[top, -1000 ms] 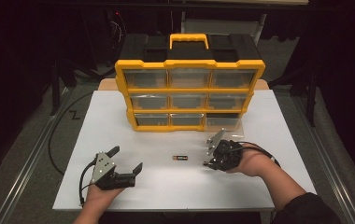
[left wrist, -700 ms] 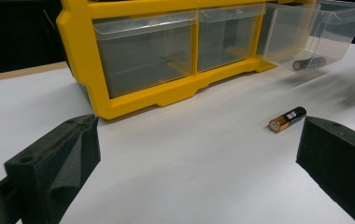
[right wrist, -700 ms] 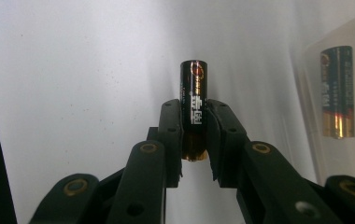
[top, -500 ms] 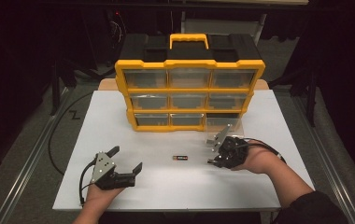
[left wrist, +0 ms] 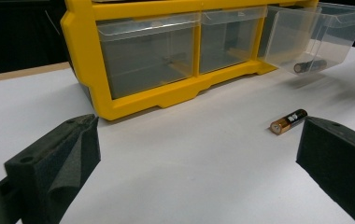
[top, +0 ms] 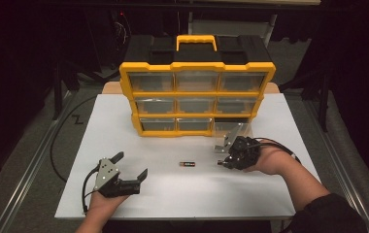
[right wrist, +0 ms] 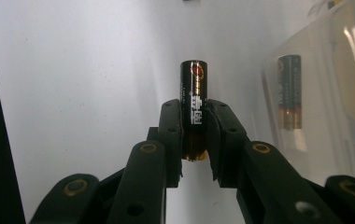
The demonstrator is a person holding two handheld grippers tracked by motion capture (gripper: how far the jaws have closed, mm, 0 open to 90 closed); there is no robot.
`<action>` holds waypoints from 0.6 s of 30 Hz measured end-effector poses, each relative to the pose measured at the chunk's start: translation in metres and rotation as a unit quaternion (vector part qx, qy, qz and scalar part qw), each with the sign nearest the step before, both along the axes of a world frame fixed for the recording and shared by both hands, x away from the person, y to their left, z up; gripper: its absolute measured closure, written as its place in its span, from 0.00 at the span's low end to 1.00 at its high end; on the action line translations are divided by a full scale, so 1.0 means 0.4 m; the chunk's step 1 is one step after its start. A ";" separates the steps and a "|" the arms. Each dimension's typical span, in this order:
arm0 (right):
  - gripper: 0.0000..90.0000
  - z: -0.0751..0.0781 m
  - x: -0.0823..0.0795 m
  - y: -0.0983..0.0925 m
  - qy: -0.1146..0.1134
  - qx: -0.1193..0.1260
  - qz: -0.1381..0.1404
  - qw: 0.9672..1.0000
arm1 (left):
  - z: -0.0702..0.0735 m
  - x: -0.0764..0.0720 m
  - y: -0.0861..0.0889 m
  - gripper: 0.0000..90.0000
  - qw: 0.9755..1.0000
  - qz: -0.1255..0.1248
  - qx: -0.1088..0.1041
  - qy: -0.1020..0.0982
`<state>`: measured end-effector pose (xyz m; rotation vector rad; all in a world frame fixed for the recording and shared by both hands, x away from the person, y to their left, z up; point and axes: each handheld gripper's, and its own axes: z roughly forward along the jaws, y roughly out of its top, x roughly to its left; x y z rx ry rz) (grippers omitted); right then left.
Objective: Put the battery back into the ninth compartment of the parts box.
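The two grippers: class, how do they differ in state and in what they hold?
The right gripper is shut on a battery; the left gripper is open and holds nothing. The right gripper is beside the clear drawer; the left gripper is apart from it. Both have black jaws.

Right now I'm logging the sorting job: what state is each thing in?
Yellow plastic organiser: upright, upper drawers shut.
Clear bottom-right drawer: pulled out, one battery inside.
Black-and-copper battery on the white table: lying flat, untouched.
Second black battery: clamped, tip sticking out.
Right gripper: shut on that battery.
Left gripper: open, empty.
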<state>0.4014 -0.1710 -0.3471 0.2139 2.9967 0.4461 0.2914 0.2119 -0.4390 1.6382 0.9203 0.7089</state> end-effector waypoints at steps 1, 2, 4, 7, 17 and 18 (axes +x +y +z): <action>0.88 0.002 0.001 0.001 0.001 0.003 0.000 1.000 | 0.000 0.000 0.000 0.00 1.000 -0.001 0.001 0.000; 0.88 0.006 0.001 0.000 0.003 0.002 -0.005 1.000 | 0.000 0.000 0.000 0.00 1.000 -0.001 0.001 0.001; 0.88 0.013 0.003 0.000 0.002 0.002 -0.005 1.000 | 0.000 0.000 0.000 0.00 1.000 0.000 0.001 0.000; 0.88 0.028 0.004 0.001 0.003 0.001 -0.010 1.000 | 0.000 0.000 0.000 0.00 1.000 0.000 0.000 0.000; 0.88 0.061 0.011 0.002 -0.006 0.000 -0.006 1.000 | 0.000 0.000 -0.001 0.00 1.000 -0.002 0.002 0.002; 0.88 0.064 0.012 0.001 -0.006 -0.001 -0.007 1.000 | 0.000 0.000 -0.001 0.00 1.000 -0.002 0.001 0.002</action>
